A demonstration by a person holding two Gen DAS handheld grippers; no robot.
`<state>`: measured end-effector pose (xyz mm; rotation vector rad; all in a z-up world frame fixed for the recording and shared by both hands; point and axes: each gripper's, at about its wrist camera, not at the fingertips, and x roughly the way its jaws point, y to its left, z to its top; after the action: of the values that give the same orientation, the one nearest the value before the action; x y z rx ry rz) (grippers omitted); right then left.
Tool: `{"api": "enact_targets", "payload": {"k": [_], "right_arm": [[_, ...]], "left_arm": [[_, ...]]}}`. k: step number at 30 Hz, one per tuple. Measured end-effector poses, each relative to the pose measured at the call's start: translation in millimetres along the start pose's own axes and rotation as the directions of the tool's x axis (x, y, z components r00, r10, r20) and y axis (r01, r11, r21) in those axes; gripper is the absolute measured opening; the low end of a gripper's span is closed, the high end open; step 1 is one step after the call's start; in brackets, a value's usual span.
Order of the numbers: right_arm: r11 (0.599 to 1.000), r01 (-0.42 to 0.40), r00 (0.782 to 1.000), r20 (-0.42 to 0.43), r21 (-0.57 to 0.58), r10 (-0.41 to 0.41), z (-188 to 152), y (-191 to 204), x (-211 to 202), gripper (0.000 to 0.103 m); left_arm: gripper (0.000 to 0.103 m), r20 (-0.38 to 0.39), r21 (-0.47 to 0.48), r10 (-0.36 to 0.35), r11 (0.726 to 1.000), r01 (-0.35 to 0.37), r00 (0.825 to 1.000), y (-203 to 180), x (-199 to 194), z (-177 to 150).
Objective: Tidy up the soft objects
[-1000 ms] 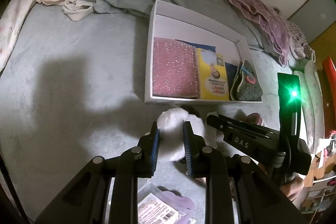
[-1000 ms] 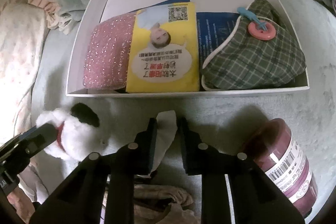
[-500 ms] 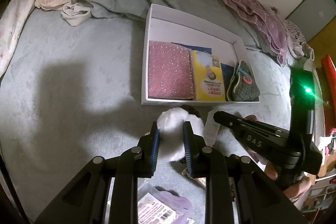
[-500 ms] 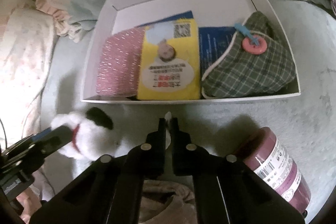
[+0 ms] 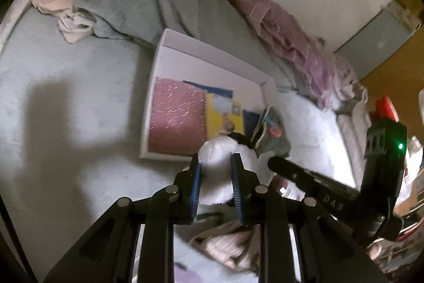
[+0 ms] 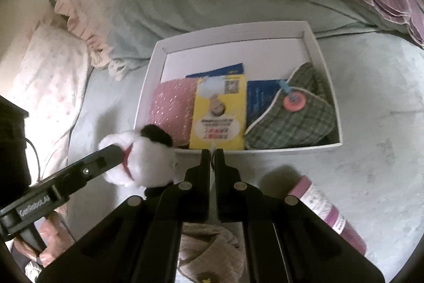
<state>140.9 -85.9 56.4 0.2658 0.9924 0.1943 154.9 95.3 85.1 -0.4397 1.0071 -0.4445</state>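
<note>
Though gripped, fluffy white plush toy (image 5: pixel 221 163)

Left claw (image 5: pixel 216 163) lifted plush dog (image 6: pixel 143 158) up over box (image 6: pixel 322 147) front edge; right claw (image 6: pixel 212 153) pinched shut on white cloth (image 6: pixel 212 149).

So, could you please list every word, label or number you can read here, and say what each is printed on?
"DAS" – on the right tool's arm, left wrist view.
"GenRoboLAI" (last letters uncertain) – on the left tool's arm, right wrist view.
Yellow packet in the white box: QR code and red and black print, too blurred to read.
Purple bottle: label too blurred.
Blue packet: print unreadable.
</note>
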Motion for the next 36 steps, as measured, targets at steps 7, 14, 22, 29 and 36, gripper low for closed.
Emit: {"api": "enact_targets", "payload": {"k": [7, 14, 22, 29, 36], "right_arm": [[0.999, 0.006, 1.0, 0.019, 0.047, -0.006, 6.8, -14.5, -4.1, 0.005], [0.996, 0.011, 0.999, 0.034, 0.084, -0.014, 10.1, -28.2, -5.5, 0.005], [0.995, 0.001, 0.999, 0.04, 0.099, -0.005, 12.6, -36.3, 0.2, 0.005], [0.996, -0.015, 0.997, 0.076, 0.091, 0.008, 14.8, -37.4, -0.6, 0.005], [0.996, -0.011, 0.997, 0.082, 0.091, 0.003, 15.5, -38.8, -1.2, 0.005]], "left_arm": [[0.021, 0.054, 0.012, -0.041, 0.999, 0.04, 0.998, -15.1, 18.5, 0.4], [0.021, 0.051, -0.034, -0.097, 0.995, 0.099, 0.994, -12.4, 48.8, 2.1], [0.021, 0.063, -0.034, -0.012, 0.999, 0.014, 0.998, -11.7, 63.8, 2.8], [0.021, 0.104, 0.006, 0.076, 0.997, -0.077, 0.992, -19.3, 66.6, 1.1], [0.033, 0.113, 0.055, 0.106, 0.992, -0.113, 0.988, -27.2, 63.6, -0.3]]}}
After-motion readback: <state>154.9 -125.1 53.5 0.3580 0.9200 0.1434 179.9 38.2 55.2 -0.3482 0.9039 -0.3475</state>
